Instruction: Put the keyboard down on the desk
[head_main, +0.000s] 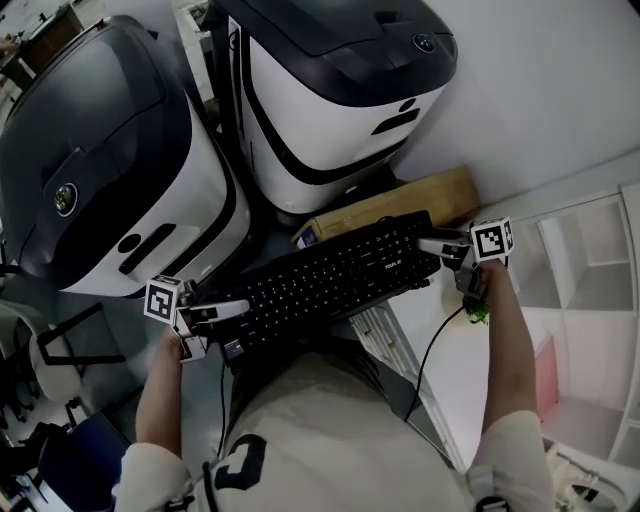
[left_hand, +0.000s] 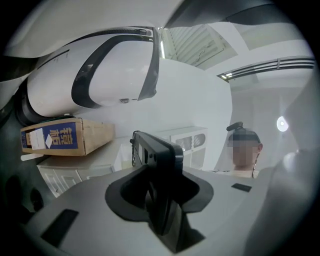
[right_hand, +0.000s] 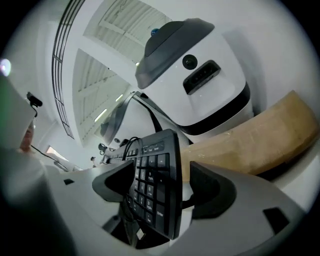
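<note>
the left tool and the right tool each pinch one short end of the black full-size plastic keyboard, so the long board is shared between two hands and neither end can droop. in the left gripper view the left tool has its dark jaws drawn in narrow on the keyboard's thin end, seen edge-on. in the right gripper view the right tool is clamped over the number-pad end, with the keys facing one jaw and the back facing the other. gripping by the ends leaves the whole underside free, which suits laying it flat.

the keyboard sits just on the person's side of the long brown cardboard box and runs roughly parallel to it. its number-pad end is over the corner of the white flat surface that spreads from the box toward the person's right. its other end reaches past that corner, over the dark gap in front of the person's body. it looks held in the air rather than resting, though no view shows its underside. to lie fully on the surface it would, i judge, have to shift toward its number-pad end before the jaws let go.

a thin black cable runs on the near side of the box, below the right tool. i cannot tell whether it lies on the surface or hangs. beyond the box stand two big white-and-black domed machines.
</note>
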